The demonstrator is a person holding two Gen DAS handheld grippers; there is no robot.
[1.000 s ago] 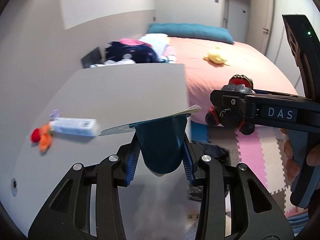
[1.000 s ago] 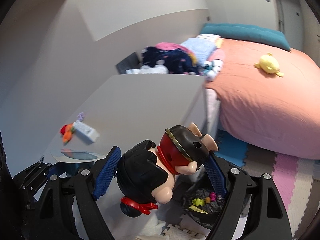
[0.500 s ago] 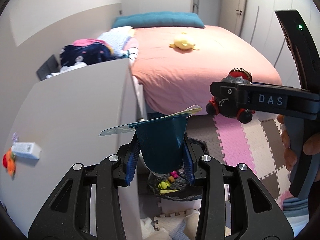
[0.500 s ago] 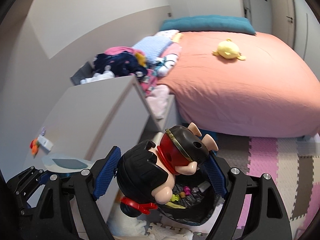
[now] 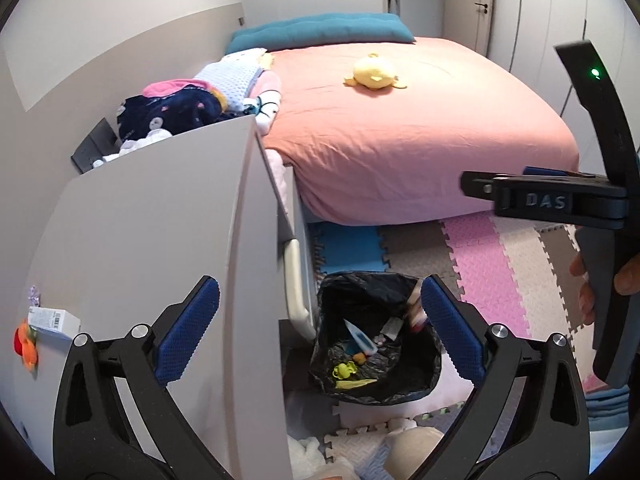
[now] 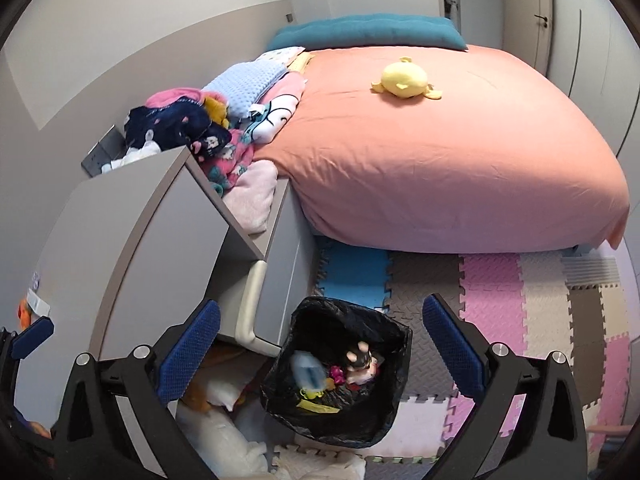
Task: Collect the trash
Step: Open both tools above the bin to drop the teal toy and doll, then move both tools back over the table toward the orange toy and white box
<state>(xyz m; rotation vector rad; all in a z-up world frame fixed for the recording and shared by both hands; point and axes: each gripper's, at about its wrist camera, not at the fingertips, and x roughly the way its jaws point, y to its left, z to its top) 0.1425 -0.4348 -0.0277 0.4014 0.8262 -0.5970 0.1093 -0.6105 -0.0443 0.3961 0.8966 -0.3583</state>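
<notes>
Trash remaining on the counter (image 5: 132,240) is a small white carton (image 5: 54,322) beside an orange-red scrap (image 5: 25,346), well apart from the black-lined bin (image 6: 340,376) on the floor. Both the left gripper (image 5: 316,334) and right gripper (image 6: 318,346) are opening, fingers spread with nothing between them. That carton looks light and crushable; gripping across its short sides seems safest.
</notes>
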